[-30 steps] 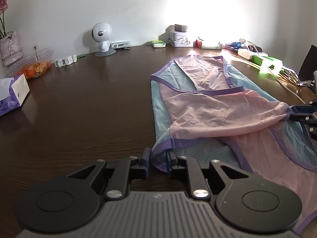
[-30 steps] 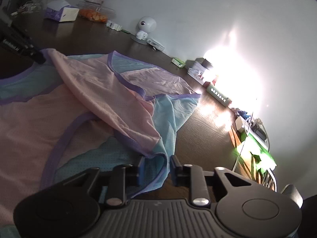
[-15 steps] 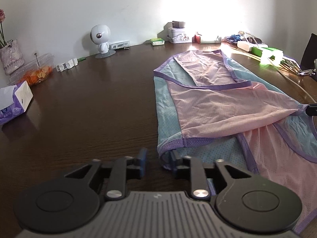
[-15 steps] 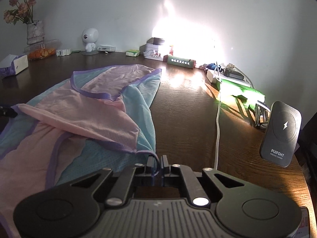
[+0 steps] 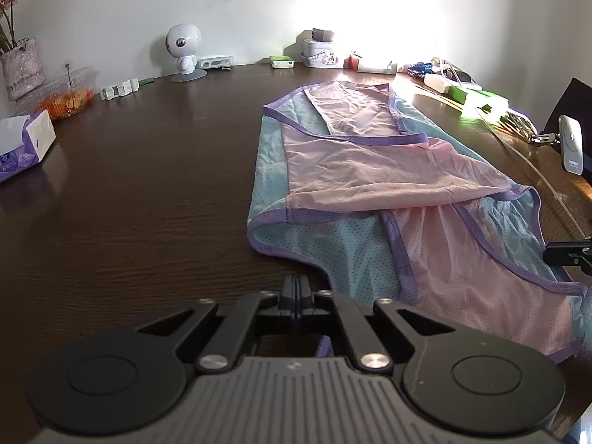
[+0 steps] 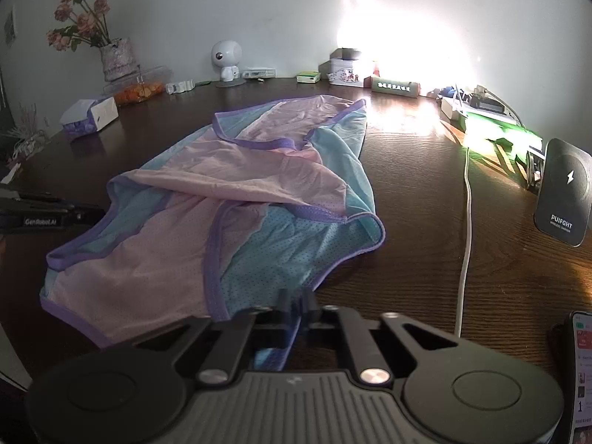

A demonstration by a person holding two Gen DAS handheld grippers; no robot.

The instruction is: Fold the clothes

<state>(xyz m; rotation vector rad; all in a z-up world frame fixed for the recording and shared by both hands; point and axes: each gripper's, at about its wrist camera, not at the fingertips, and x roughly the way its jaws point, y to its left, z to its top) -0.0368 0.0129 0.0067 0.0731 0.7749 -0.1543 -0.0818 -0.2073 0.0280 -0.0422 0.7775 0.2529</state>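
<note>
Fingers on my left gripper [image 5: 296, 288] were pressed together over bare worktop [image 5: 129, 203], holding nothing, just beside the near blue edge of the garment [image 5: 370, 170]. On my right gripper [image 6: 296, 301] the fingers stood nearly together, and a strip of the blue hem seemed to run between them and under the tool, though I could not tell whether they truly pinched it.

Spread lengthwise on the dark wood, the pink and blue mesh garment had an upper pink layer [image 6: 240, 177] turned over onto the lower part, its purple trim lying crosswise. I judged that lie to be one fold laid down, with the near part open and flat. Both tools sat low at the near end, one to each side of the cloth, which would suit either letting go of a fold or taking hold for another.

Clutter stayed well clear: the tissue box [image 5: 26, 144], the white cable [image 6: 466, 222] and the charger stand [image 6: 564, 192].
</note>
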